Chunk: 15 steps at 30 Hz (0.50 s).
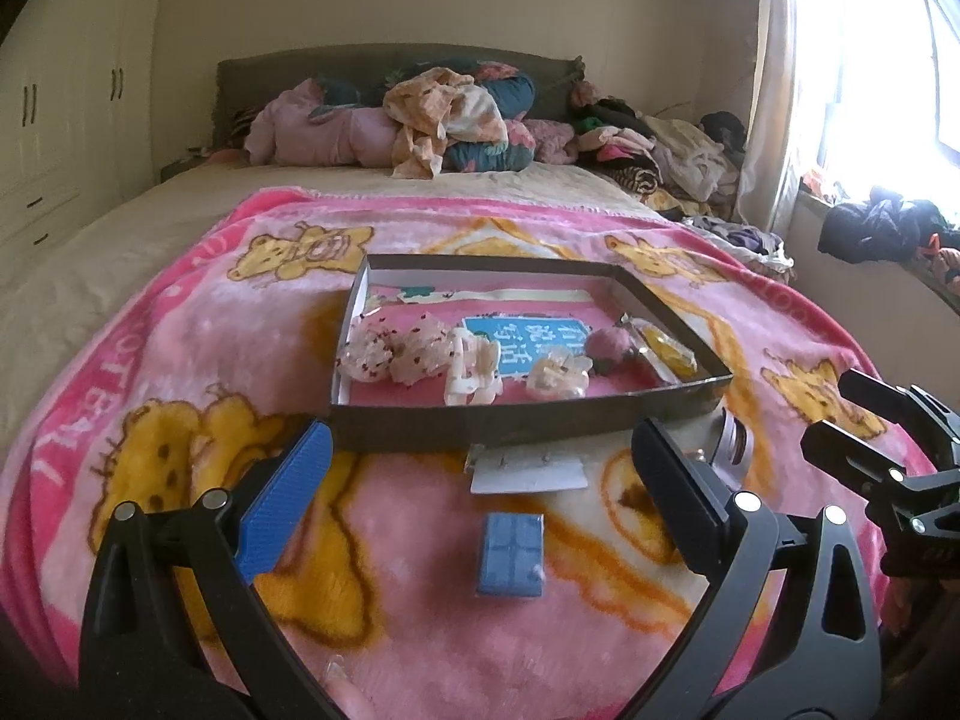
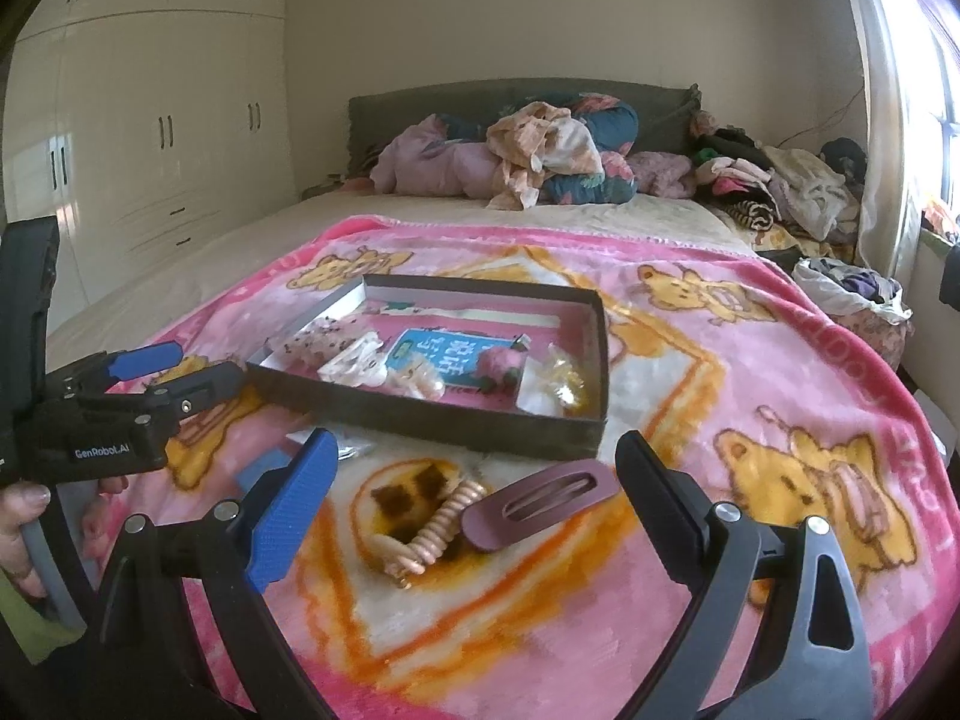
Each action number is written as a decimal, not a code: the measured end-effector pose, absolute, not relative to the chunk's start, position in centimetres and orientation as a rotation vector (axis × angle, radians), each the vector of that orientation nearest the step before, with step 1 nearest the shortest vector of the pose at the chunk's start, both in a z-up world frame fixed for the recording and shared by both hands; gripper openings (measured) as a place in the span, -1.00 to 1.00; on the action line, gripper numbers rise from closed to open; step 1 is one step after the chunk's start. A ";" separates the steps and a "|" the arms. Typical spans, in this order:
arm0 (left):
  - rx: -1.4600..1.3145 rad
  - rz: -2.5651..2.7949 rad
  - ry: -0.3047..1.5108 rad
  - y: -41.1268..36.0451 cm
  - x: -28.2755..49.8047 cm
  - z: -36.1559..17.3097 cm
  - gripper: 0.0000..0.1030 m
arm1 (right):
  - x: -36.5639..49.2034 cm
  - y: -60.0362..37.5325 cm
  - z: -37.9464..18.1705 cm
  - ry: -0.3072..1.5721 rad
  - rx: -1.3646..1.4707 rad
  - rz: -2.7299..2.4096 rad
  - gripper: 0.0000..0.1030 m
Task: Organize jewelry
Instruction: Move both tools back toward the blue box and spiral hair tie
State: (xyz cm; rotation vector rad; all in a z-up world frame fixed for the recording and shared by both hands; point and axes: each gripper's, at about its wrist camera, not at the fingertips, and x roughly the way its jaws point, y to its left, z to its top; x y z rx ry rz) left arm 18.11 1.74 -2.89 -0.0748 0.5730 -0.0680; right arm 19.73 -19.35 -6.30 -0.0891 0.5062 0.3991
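Note:
A shallow dark box [image 1: 408, 429] [image 2: 456, 429] lies on the pink bear blanket and holds hair clips, scrunchies and small packets. In the left wrist view a blue square piece [image 1: 511, 555] and a white earring card [image 1: 528, 473] lie in front of the box, between the fingers of my open left gripper [image 1: 480, 483]. In the right wrist view a mauve hair clip [image 2: 540, 504] and a pink spiral hair tie [image 2: 441, 525] lie on the blanket between the fingers of my open right gripper [image 2: 474, 489]. Neither gripper holds anything.
The pink blanket [image 1: 180, 372] covers the near half of a bed. Piled bedding and clothes [image 1: 432, 114] sit at the headboard and along the right side. A wardrobe [image 2: 150, 120] stands at the left, a window at the right. A hand [image 2: 24, 516] holds the left gripper's handle.

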 end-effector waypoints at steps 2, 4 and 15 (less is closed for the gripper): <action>-0.073 -0.066 0.580 1.8 17.9 -3.2 0.77 | 19.6 -19.0 -6.7 0.513 -0.093 0.405 0.77; -0.068 -0.065 0.587 2.0 17.7 -3.5 0.77 | 19.5 -18.6 -7.0 0.519 -0.097 0.413 0.77; -0.066 -0.044 0.621 3.6 17.4 -5.0 0.77 | 19.2 -17.1 -8.9 0.568 -0.102 0.447 0.76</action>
